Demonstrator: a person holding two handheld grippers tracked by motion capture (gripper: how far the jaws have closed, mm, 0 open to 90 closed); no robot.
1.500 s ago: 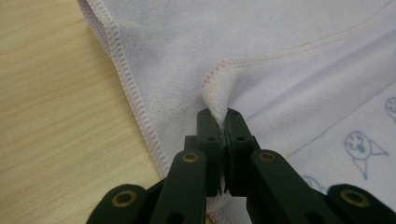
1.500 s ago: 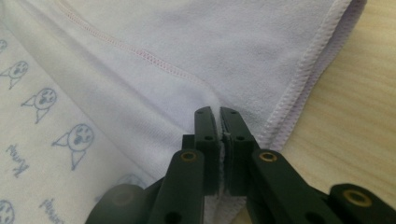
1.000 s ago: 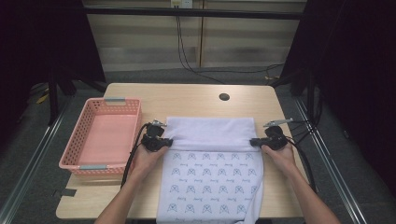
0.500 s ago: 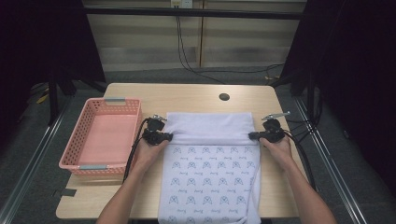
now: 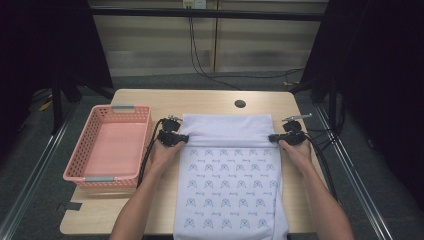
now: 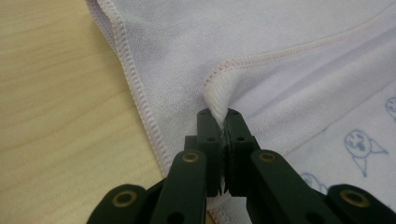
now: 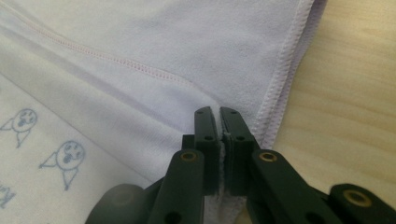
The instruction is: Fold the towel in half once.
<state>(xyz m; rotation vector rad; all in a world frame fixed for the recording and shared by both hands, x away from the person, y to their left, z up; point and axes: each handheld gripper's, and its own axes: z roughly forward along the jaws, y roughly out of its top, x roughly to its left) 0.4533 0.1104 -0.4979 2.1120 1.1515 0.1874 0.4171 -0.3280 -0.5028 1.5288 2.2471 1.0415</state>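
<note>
A pale lilac towel (image 5: pixel 230 180) with small blue cartoon prints lies on the wooden table, its far part folded over so the plain side (image 5: pixel 227 127) faces up. My left gripper (image 5: pixel 181 138) is shut on the towel's left edge at the fold; a pinch of hemmed cloth (image 6: pixel 218 95) stands between its jaws (image 6: pixel 218 122). My right gripper (image 5: pixel 273 137) is shut on the towel's right edge, with cloth (image 7: pixel 140 60) caught between the jaws (image 7: pixel 218 120). Both hands hold the folded edge across the towel's width. The near end hangs over the table's front edge.
A pink plastic basket (image 5: pixel 80 172) with nothing in it stands at the table's left, close to my left gripper. A round cable hole (image 5: pixel 240 103) sits in the tabletop behind the towel. Bare wood (image 5: pixel 155 100) runs along the far side.
Both grippers have moved away from me, drawing the towel's edge farther up the table. More of the printed side now shows between the fold and the front edge.
</note>
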